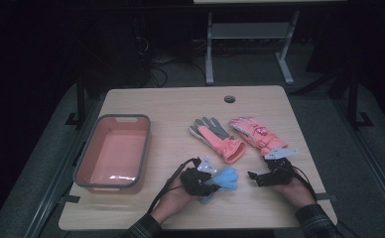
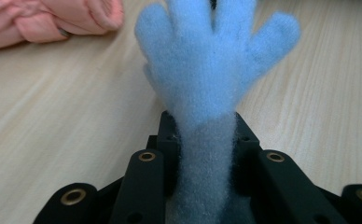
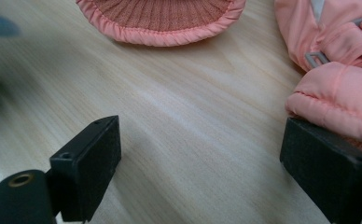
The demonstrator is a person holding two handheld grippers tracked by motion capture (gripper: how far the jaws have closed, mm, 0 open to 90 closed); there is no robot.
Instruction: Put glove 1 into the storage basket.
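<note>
Near the desk's front edge, the left claw is clamped on the cuff of a fluffy light-blue knitted glove. It looks light, soft and floppy, so the narrow cuff seems the surest hold. The right claw gapes empty.

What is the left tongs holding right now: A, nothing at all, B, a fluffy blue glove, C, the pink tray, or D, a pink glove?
B: in the left gripper view the left tongs are shut on the cuff of the blue glove, whose fingers spread out ahead over the table.
</note>
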